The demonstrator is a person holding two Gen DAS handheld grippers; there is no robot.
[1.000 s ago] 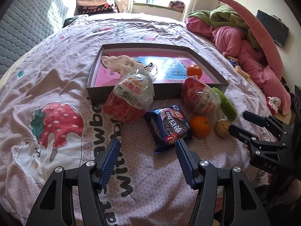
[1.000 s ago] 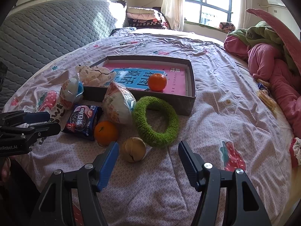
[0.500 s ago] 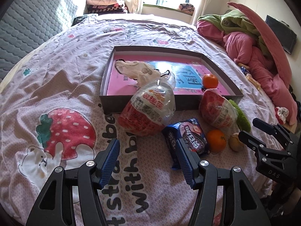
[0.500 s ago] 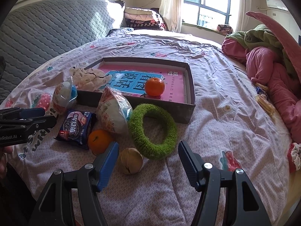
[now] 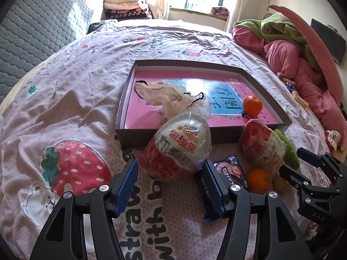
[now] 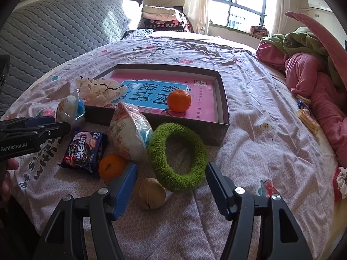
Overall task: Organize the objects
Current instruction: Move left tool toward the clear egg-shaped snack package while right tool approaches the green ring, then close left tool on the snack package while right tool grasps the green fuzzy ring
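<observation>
A shallow grey box (image 5: 227,133) (image 6: 221,91) with a pink lining lies on the bed; an orange (image 5: 252,105) (image 6: 179,100) and a crumpled patterned cloth (image 5: 164,96) (image 6: 98,90) are in it. My left gripper (image 5: 171,186) stands open just short of a red-and-white snack bag (image 5: 177,149) that leans on the box front. A dark blue cookie packet (image 5: 229,171) (image 6: 85,150), a second snack bag (image 5: 261,145) (image 6: 130,133), a second orange (image 5: 258,181) (image 6: 111,165) and a green fuzzy ring (image 6: 176,155) lie before the box. My right gripper (image 6: 171,186) is open over a tan round nut-like ball (image 6: 151,192).
A heap of pink and green bedding (image 5: 299,60) (image 6: 312,71) fills the right side. A grey quilted headboard (image 5: 36,30) stands at the left, folded blankets (image 6: 164,17) at the back. Wrapped snacks (image 6: 306,117) lie by the heap. A hand (image 6: 6,177) shows at the left edge.
My left gripper has shifted left across the bed, so the red-and-white snack bag now lies ahead between its fingers instead of the cookie packet. The right gripper has crept slightly closer to the ring.
</observation>
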